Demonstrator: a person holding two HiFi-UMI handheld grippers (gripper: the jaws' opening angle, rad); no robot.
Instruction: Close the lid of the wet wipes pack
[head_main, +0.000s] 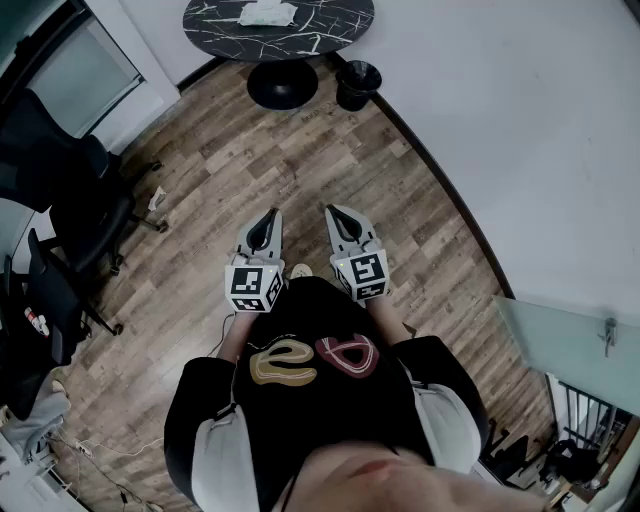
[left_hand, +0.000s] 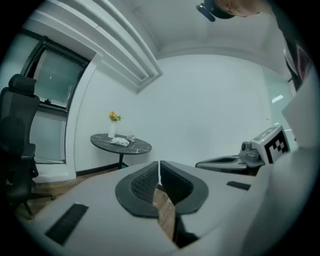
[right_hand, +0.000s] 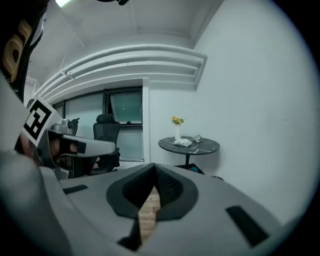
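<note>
The wet wipes pack (head_main: 268, 13) lies on a round black marble table (head_main: 330, 25) at the far end of the room. It shows small and white in the left gripper view as the pack (left_hand: 119, 142) and in the right gripper view as the pack (right_hand: 182, 142). My left gripper (head_main: 265, 220) and right gripper (head_main: 335, 213) are held side by side in front of my body, well short of the table. Both are shut with nothing between the jaws. The lid's state is too small to tell.
A vase of flowers (left_hand: 113, 125) stands on the table. A black bin (head_main: 357, 84) sits by the table's base against the white wall. Office chairs (head_main: 85, 205) stand at the left. Wood floor (head_main: 260, 160) lies between me and the table.
</note>
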